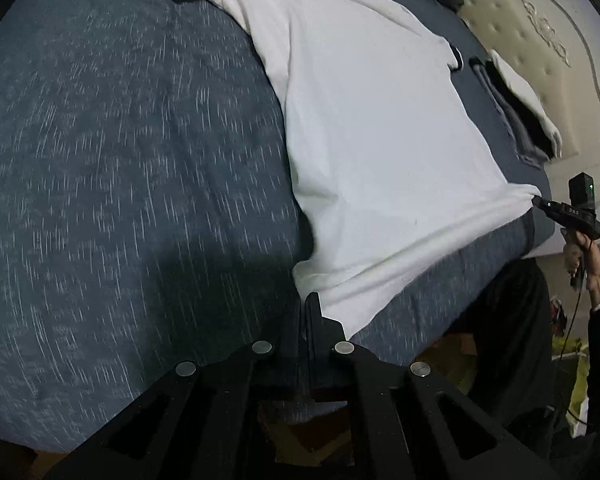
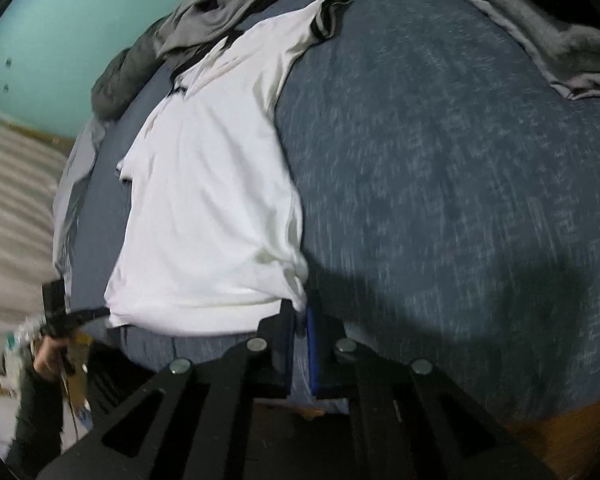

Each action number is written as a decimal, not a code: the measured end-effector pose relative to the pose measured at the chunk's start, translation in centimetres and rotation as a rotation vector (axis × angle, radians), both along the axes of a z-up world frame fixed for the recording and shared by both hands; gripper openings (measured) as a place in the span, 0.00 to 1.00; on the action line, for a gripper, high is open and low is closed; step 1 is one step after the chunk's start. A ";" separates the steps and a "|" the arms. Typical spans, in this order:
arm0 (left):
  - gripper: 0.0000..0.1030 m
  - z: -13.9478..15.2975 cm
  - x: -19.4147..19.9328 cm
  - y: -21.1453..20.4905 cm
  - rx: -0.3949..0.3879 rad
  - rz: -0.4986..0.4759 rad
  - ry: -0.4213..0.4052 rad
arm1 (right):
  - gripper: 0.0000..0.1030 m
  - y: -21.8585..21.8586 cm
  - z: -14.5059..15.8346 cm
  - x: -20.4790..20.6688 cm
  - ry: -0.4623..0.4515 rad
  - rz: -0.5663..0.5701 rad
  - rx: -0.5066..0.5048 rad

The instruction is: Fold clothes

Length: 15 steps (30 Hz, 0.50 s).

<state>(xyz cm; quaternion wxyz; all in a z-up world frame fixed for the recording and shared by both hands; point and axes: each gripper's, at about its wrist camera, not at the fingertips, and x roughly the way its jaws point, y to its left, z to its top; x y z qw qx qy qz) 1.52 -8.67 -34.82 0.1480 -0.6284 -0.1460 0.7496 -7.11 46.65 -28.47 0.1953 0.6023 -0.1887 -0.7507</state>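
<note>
Laid out flat on the blue bed with collar toward the far side, white polo shirt, left tool clenched on one hem corner, right tool clenched on the other, gray clothes heaped beyond the collar.

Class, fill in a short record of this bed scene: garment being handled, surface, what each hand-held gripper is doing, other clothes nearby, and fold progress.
garment: white polo shirt, dark-trimmed sleeves, spread flat
surface: blue bedspread
left hand-held gripper: shut on one bottom hem corner of the shirt
right hand-held gripper: shut on the other bottom hem corner
other clothes: grey garment heaped beyond the collar; folded pile near the headboard
fold progress: no fold made yet
</note>
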 end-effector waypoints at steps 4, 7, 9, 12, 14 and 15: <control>0.02 -1.1 -3.6 0.0 -0.030 0.013 -0.021 | 0.04 -0.8 -1.5 -1.7 -0.065 -0.026 0.046; 0.02 -2.3 -6.1 2.0 -0.028 0.058 -0.028 | 0.04 -1.7 -2.6 -2.5 -0.085 -0.031 0.071; 0.02 -2.7 -6.6 2.3 -0.024 0.083 -0.029 | 0.05 -1.9 -3.2 -2.9 -0.090 -0.036 0.086; 0.03 -3.7 -6.8 3.0 -0.023 0.109 -0.031 | 0.05 -1.8 -4.1 -3.4 -0.102 -0.059 0.093; 0.03 -3.7 -7.0 2.6 -0.020 0.121 -0.033 | 0.05 -1.7 -4.6 -3.6 -0.105 -0.074 0.092; 0.03 -3.7 -7.1 2.4 -0.019 0.126 -0.035 | 0.05 -1.6 -4.7 -3.7 -0.105 -0.080 0.090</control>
